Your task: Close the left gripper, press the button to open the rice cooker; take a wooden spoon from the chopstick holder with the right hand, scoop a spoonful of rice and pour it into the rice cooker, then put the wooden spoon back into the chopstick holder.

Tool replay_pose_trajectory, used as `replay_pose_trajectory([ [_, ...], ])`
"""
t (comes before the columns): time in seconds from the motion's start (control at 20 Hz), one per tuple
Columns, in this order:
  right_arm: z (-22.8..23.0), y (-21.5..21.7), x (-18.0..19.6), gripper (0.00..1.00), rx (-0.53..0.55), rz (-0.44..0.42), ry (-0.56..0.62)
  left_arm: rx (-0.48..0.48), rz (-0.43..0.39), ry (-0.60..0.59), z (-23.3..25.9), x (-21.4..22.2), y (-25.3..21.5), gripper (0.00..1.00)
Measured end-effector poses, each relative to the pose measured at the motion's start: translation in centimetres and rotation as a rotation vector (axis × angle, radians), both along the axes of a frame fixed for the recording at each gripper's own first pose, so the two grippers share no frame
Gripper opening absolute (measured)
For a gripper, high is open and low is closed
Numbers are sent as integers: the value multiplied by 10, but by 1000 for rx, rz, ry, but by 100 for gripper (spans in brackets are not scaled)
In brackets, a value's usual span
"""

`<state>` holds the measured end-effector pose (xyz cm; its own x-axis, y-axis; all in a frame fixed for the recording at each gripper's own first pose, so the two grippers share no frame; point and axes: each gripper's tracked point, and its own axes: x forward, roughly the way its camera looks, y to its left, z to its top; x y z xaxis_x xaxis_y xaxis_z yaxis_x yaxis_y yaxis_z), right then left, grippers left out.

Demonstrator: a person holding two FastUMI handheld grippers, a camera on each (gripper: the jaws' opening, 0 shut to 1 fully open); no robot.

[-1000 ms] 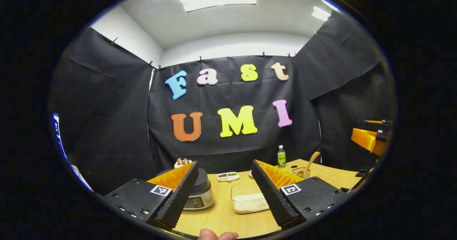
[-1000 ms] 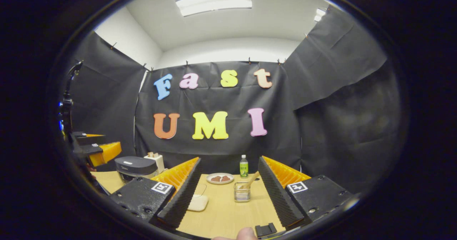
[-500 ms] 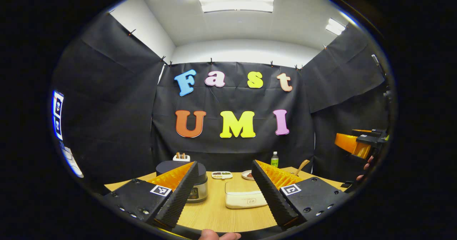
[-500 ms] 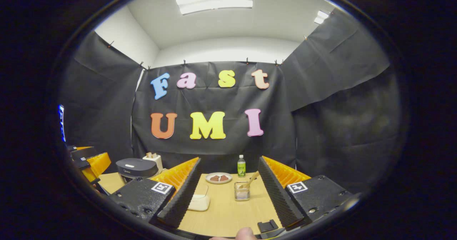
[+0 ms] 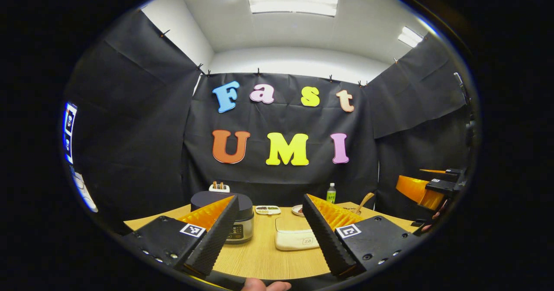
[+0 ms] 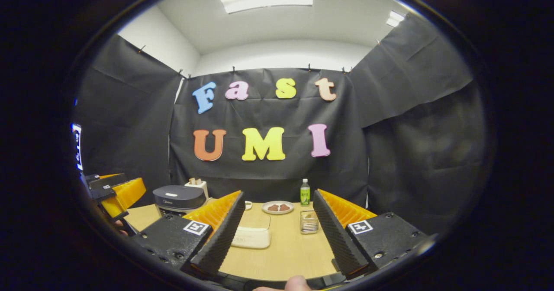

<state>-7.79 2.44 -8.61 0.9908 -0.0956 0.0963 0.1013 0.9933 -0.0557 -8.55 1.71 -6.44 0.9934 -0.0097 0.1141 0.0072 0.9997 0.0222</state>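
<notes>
Rice cooker (image 5: pixel 236 217), a squat dark-lidded steel pot at the wooden table's (image 5: pixel 259 256) left, looks heavy and rigid enough for a firm button press, while both the left tool (image 5: pixel 266 234) and right tool (image 6: pixel 277 234) hover spread wide, empty.

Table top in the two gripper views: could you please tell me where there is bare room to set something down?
Bare wood lies along the table near edge, in front of the rice cooker and the rice container. The far side is crowded: small dish, plate, bottle, chopstick holder.
</notes>
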Motion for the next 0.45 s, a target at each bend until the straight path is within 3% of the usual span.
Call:
replay_pose_trajectory([
  [0.45, 1, 28, 5, 100, -21, 2, -11, 2, 56, -18, 9, -2, 35, 94],
])
